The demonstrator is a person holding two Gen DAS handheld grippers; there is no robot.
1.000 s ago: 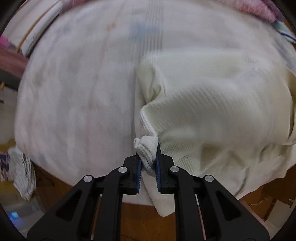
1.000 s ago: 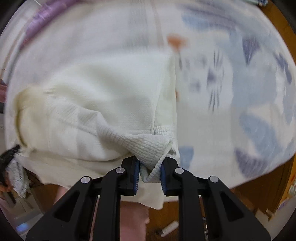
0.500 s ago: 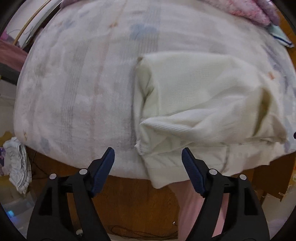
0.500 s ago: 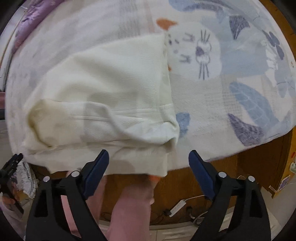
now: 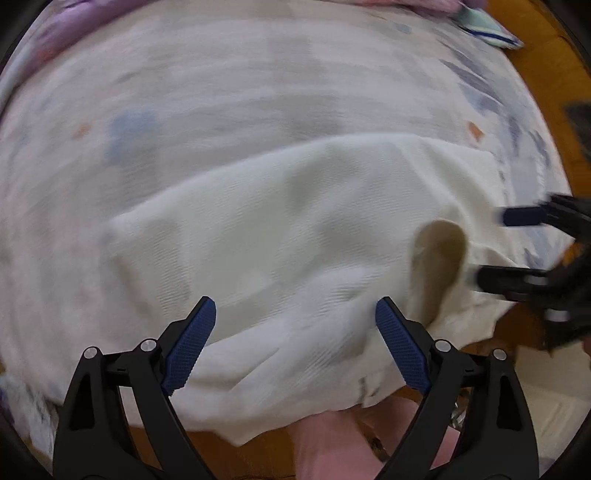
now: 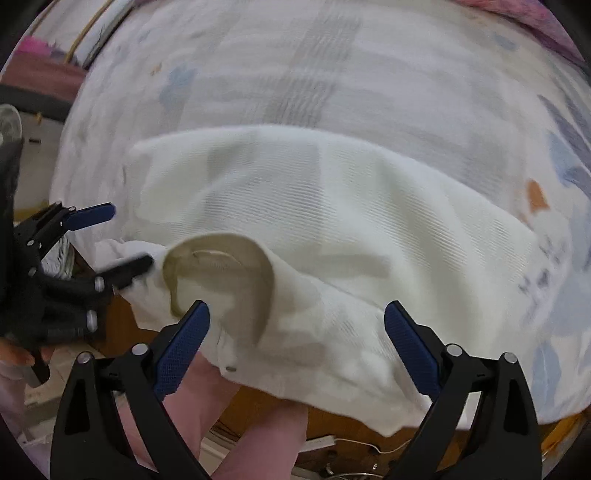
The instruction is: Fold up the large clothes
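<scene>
A cream knitted garment (image 5: 295,229) lies folded on a patterned bed sheet (image 5: 221,81), its near edge hanging over the bed's front edge. Its round neck opening (image 5: 439,254) stands up at the right in the left wrist view and at the lower left in the right wrist view (image 6: 221,273). My left gripper (image 5: 295,317) is open and empty over the near edge of the garment. My right gripper (image 6: 297,321) is open and empty, just past the neck opening. Each gripper also shows in the other's view, the right one (image 5: 524,243) and the left one (image 6: 107,240), both open beside the collar.
The sheet (image 6: 332,66) has blue leaf and animal prints at the right. Pink and purple bedding (image 6: 535,22) lies at the far edge. The wooden bed frame (image 5: 546,74) shows at the right and below the sheet. My legs (image 6: 221,424) are close to the bed front.
Both grippers let go of the garment corners and opened wide. Since half a second ago both have swung toward the middle of the garment, near the collar. The frames are blurred by motion.
</scene>
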